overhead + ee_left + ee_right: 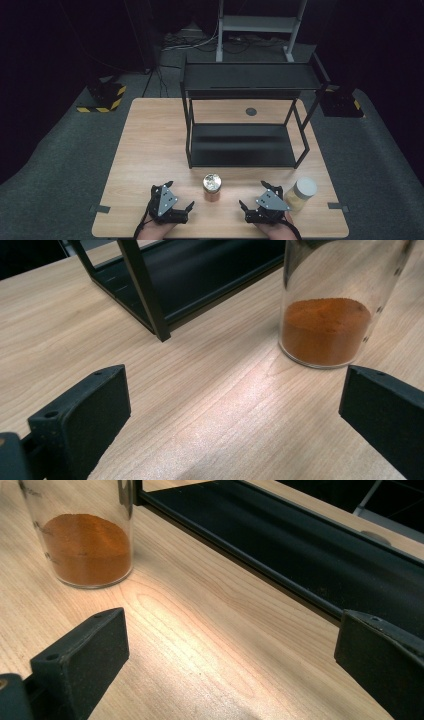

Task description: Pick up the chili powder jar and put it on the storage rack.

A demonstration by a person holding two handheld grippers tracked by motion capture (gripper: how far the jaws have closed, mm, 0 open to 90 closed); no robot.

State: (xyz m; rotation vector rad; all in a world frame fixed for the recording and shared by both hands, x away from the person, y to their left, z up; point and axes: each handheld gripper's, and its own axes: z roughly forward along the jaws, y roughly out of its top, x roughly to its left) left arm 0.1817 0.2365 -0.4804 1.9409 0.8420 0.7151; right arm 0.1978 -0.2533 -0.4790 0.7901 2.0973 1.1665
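A clear glass jar of orange powder [212, 188] with a shiny top stands upright near the table's front edge, between my two grippers. My left gripper [181, 194] rests on the table just left of it, jaws wide apart and open. In the left gripper view the jar [325, 330] stands ahead to the right, beyond the open left gripper [235, 405]. My right gripper [251, 194] lies right of the jar, also open. From the right gripper [230, 645], the jar [87, 550] stands ahead to the left. Nothing sits between either pair of jaws.
A black two-tier metal rack [245, 120] stands at the middle and back of the wooden table [150, 140]; its lower shelf [300, 545] lies close ahead. A white-lidded jar of pale contents [302, 193] stands just right of my right gripper.
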